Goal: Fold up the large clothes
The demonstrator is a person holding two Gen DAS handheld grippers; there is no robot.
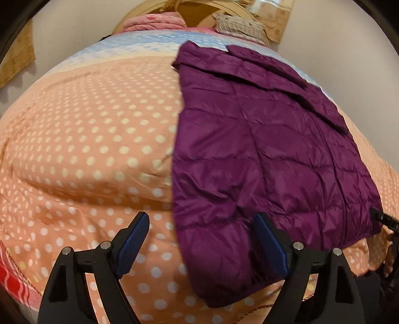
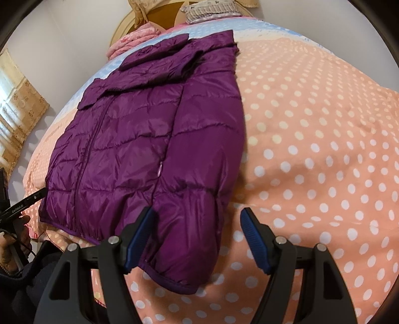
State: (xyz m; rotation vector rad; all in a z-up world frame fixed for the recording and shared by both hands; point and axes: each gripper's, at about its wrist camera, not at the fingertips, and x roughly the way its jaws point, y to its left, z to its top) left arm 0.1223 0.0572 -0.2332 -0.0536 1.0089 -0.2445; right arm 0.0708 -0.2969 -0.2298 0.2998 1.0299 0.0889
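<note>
A purple quilted puffer jacket (image 1: 261,149) lies flat on a bed with a peach polka-dot cover (image 1: 87,137), zipper up, collar toward the headboard. One sleeve is folded down along its side, cuff at the near edge. It also shows in the right wrist view (image 2: 139,139). My left gripper (image 1: 202,239) is open above the sleeve cuff and holds nothing. My right gripper (image 2: 197,236) is open above the same cuff (image 2: 179,261) and holds nothing.
Pink bedding (image 2: 134,40) and a patterned pillow (image 2: 209,10) lie at the wooden headboard (image 1: 234,10). The polka-dot cover (image 2: 311,149) stretches wide beside the jacket. White walls flank the bed. A curtain (image 2: 17,99) hangs at the left in the right wrist view.
</note>
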